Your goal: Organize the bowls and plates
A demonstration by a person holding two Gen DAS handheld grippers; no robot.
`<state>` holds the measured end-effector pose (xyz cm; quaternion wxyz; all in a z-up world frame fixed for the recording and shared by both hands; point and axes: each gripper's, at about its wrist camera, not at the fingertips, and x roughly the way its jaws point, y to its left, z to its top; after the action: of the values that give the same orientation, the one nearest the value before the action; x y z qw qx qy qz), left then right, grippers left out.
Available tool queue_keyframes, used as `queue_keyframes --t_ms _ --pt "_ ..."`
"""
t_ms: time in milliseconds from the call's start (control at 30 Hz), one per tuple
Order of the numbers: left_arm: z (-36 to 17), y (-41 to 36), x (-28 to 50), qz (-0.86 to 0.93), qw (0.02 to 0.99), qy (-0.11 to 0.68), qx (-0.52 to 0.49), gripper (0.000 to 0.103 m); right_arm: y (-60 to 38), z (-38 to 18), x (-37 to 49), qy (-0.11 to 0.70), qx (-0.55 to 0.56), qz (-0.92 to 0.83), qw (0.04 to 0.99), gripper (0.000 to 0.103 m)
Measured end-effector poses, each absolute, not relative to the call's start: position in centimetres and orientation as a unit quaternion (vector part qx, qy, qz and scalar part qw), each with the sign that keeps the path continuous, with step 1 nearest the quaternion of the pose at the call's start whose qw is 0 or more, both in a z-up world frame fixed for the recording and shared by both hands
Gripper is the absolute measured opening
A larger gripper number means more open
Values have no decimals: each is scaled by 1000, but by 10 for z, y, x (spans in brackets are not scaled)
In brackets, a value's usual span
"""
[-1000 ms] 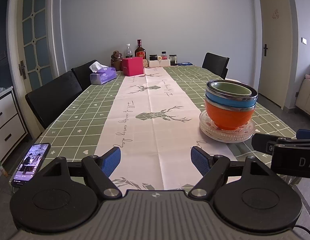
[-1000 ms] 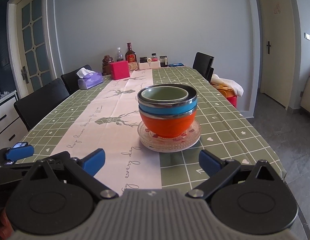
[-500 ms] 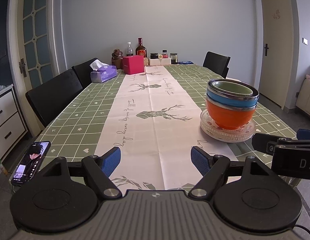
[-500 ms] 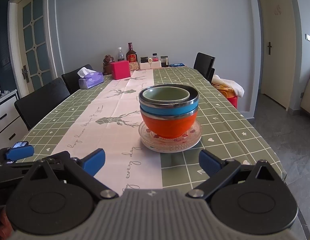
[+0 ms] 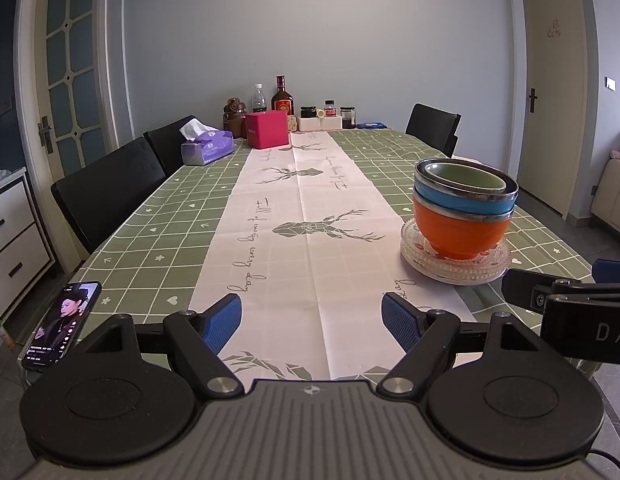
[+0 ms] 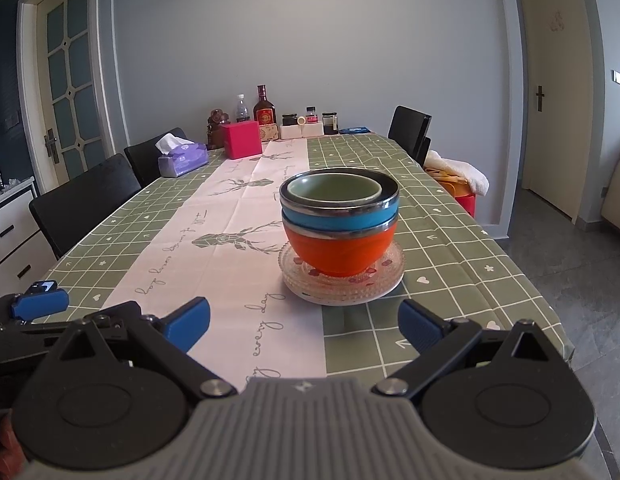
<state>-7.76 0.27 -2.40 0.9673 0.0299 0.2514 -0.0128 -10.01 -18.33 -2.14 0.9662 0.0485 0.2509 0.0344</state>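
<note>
Three nested bowls stand on a stack of clear glass plates (image 6: 342,290) (image 5: 456,270) near the table's front right: an orange bowl (image 6: 338,250) (image 5: 460,230) at the bottom, a blue bowl (image 6: 342,216) (image 5: 464,200) in it, and a green bowl (image 6: 334,188) (image 5: 464,176) on top. My right gripper (image 6: 303,322) is open, just short of the plates, with nothing between its fingers. My left gripper (image 5: 312,322) is open over the white table runner, left of the stack, empty too.
A phone (image 5: 61,326) lies at the table's front left corner. At the far end stand a tissue box (image 5: 207,150), a pink box (image 5: 267,128), bottles and jars. Black chairs (image 5: 107,192) line the left side, and one chair (image 6: 410,132) stands at the far right.
Both grippers have risen or tilted slightly, so the table and bowl stack sit a little lower in each view. The bowls and plates have not moved.
</note>
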Motion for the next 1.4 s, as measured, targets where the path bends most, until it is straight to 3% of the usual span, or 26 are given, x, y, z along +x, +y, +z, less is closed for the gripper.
queue_keyframes --t_ms 1400 --pt "-22 1 -81 -11 971 236 41 93 -182 -25 -101 253 47 34 966 99"
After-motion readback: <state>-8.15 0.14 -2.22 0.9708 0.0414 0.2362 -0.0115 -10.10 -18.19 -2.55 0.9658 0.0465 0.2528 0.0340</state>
